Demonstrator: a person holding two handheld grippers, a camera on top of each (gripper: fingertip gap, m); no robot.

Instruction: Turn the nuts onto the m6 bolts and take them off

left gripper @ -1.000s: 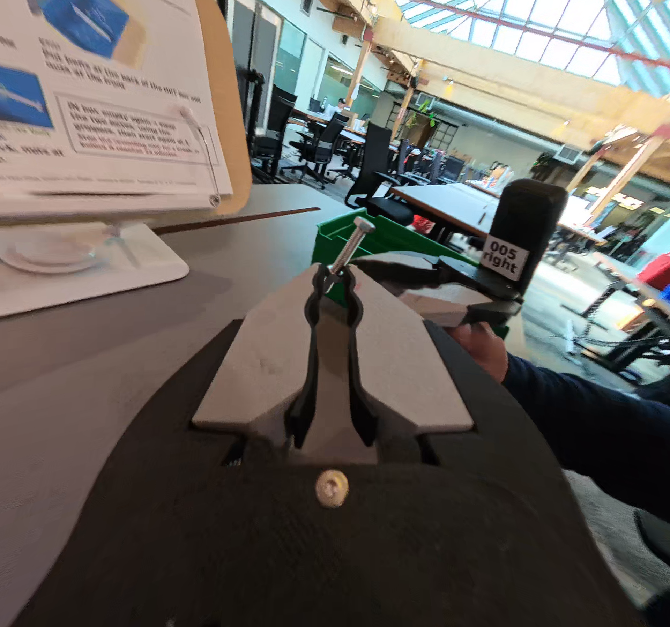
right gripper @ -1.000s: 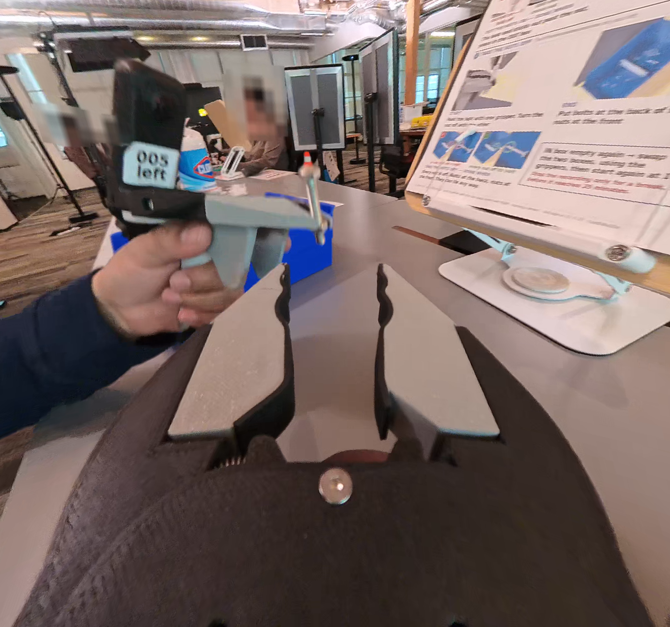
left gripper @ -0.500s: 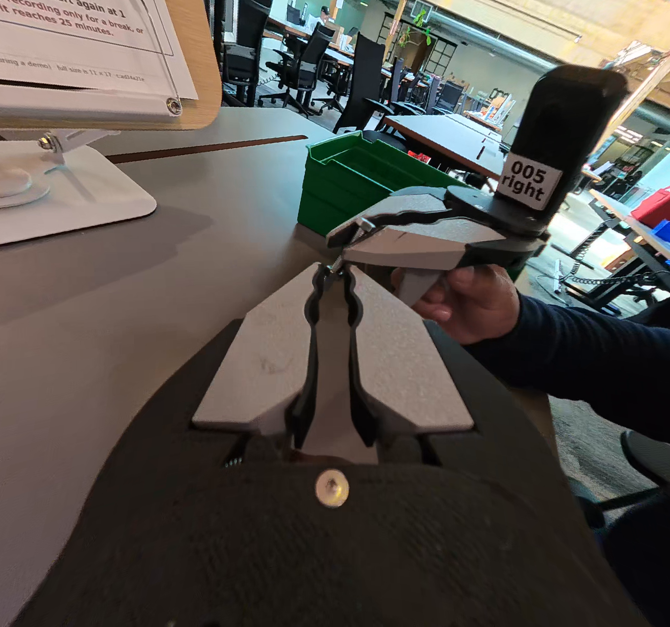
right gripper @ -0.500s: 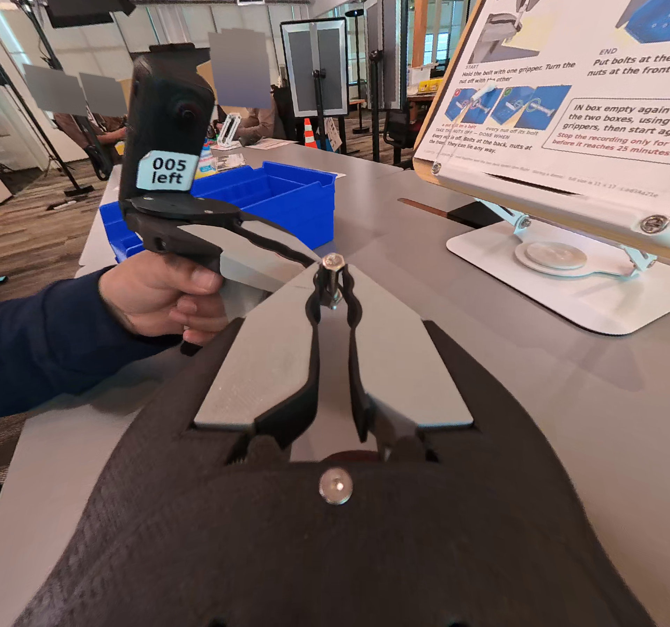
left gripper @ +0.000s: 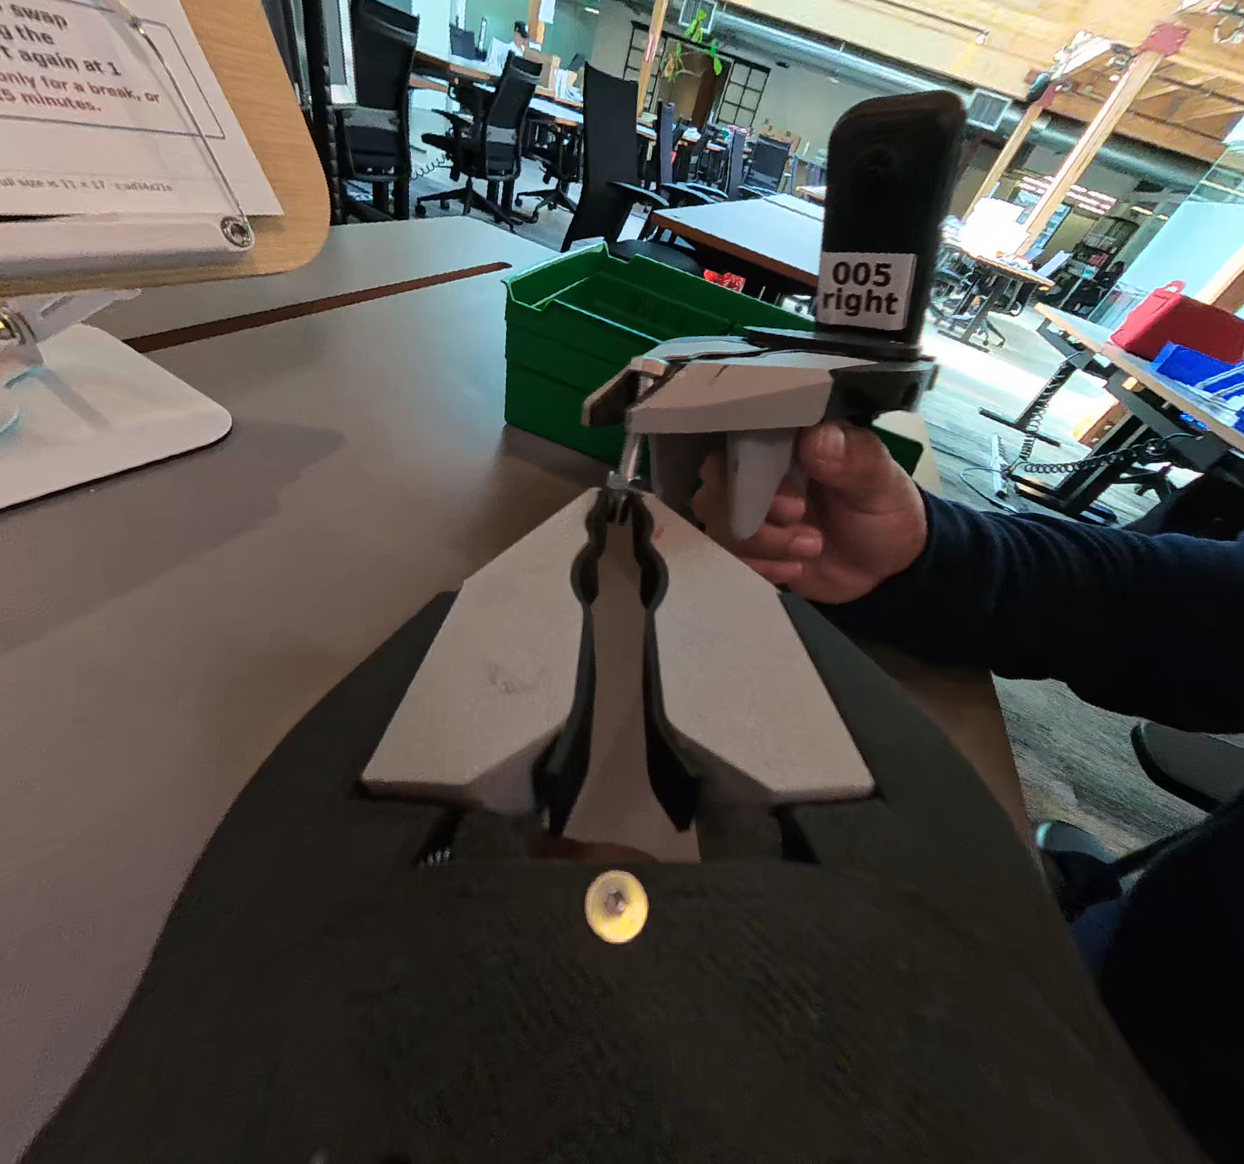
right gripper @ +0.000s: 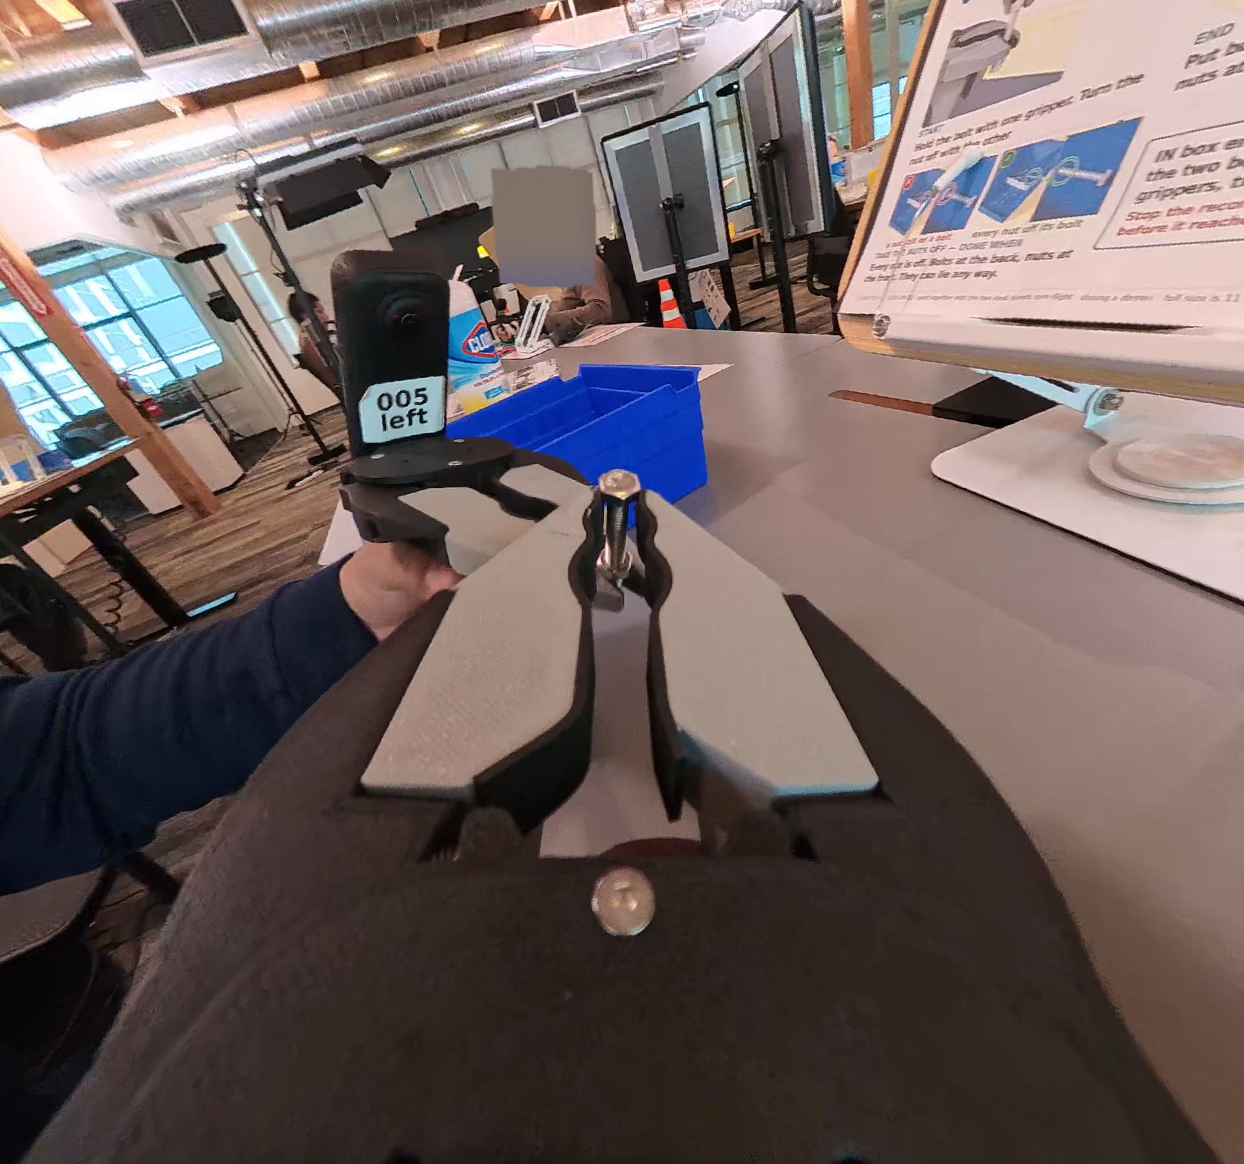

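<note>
— How are the tools set?
— The right tool (right gripper: pixel 616 543) is closed on the bolt (right gripper: pixel 614 526), held upright; the nut (left gripper: pixel 616 480) is pinched in the closed left tool (left gripper: pixel 616 509).
— And beyond?
— A blue bin (right gripper: pixel 606 432) is seen near the worktop's (right gripper: pixel 909 526) far edge.

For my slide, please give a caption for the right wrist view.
Right gripper shut on an upright bolt, blue bin behind.
</note>
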